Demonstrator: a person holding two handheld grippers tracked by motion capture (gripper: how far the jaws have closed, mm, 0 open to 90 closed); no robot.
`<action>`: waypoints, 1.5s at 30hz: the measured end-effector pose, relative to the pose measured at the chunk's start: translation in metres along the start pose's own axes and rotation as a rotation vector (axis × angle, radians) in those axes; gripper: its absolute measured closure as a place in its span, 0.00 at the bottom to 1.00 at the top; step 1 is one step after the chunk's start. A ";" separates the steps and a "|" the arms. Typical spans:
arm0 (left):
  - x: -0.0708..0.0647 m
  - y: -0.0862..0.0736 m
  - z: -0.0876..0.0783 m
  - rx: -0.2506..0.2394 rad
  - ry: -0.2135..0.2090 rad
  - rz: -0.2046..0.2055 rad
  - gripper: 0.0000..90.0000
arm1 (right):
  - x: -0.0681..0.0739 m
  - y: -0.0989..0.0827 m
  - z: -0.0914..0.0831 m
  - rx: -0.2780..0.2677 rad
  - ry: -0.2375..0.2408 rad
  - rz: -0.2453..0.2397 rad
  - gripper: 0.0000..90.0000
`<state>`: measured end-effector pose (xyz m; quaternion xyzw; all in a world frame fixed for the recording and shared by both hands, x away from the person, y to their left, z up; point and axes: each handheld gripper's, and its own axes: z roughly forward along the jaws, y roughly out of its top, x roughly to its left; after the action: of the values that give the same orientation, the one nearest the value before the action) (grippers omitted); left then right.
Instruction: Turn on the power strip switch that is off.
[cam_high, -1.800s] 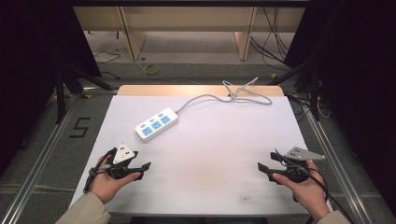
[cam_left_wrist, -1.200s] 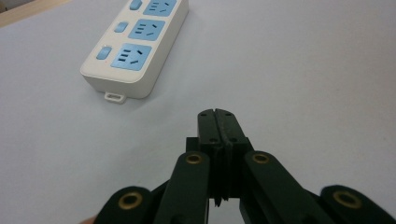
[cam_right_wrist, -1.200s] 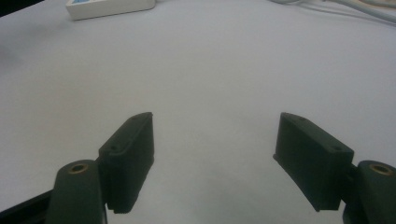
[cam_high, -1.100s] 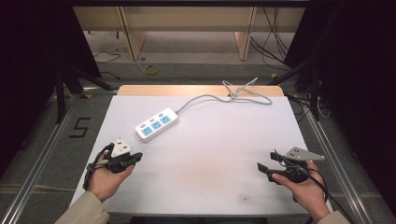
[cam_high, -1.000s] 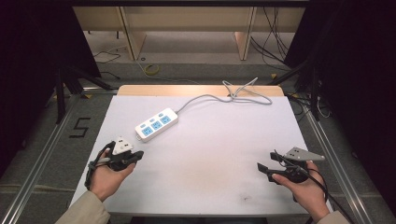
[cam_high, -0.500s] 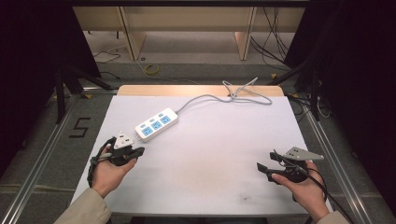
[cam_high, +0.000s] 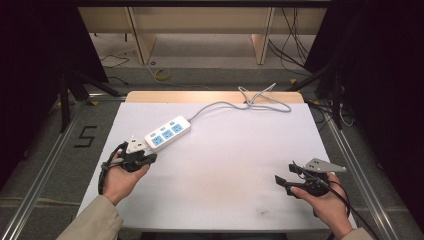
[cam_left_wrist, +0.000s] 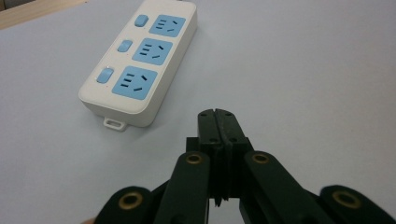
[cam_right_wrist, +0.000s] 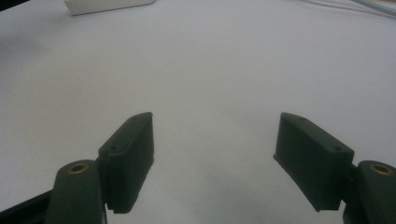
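Note:
A white power strip (cam_high: 168, 133) with several blue sockets lies at an angle on the white table (cam_high: 220, 165), left of centre; its grey cable (cam_high: 240, 102) runs to the back edge. My left gripper (cam_high: 149, 157) sits just below the strip's near end, jaws pressed together with nothing between them. In the left gripper view the power strip (cam_left_wrist: 140, 60) lies a short way ahead and to the left of the left gripper (cam_left_wrist: 217, 114). My right gripper (cam_high: 281, 181) rests near the front right of the table, jaws wide apart and empty, as the right gripper view (cam_right_wrist: 215, 140) confirms.
The cable loops in a loose coil (cam_high: 265, 100) at the table's back edge. A metal frame rail (cam_high: 45, 165) runs along the left side, with a "5" marked on the floor (cam_high: 86, 136). A wooden cabinet (cam_high: 200, 20) stands behind the table.
My left hand has moved forward and slightly right with its gripper, closer to the near end of the power strip. The right hand has stayed put.

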<state>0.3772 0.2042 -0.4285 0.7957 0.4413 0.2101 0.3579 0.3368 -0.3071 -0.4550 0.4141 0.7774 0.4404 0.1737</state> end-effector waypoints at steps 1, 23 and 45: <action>0.000 0.001 0.001 0.002 -0.001 0.000 1.00 | 0.000 0.000 0.000 -0.001 0.000 -0.002 0.32; 0.003 0.014 0.012 0.003 0.020 -0.003 1.00 | -0.001 -0.003 -0.003 0.002 -0.009 0.006 0.32; 0.007 0.027 0.019 -0.008 0.038 -0.005 1.00 | 0.000 -0.003 -0.003 0.005 -0.008 0.006 0.32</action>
<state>0.4079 0.1929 -0.4203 0.7890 0.4490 0.2259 0.3533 0.3340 -0.3094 -0.4556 0.4187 0.7764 0.4376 0.1743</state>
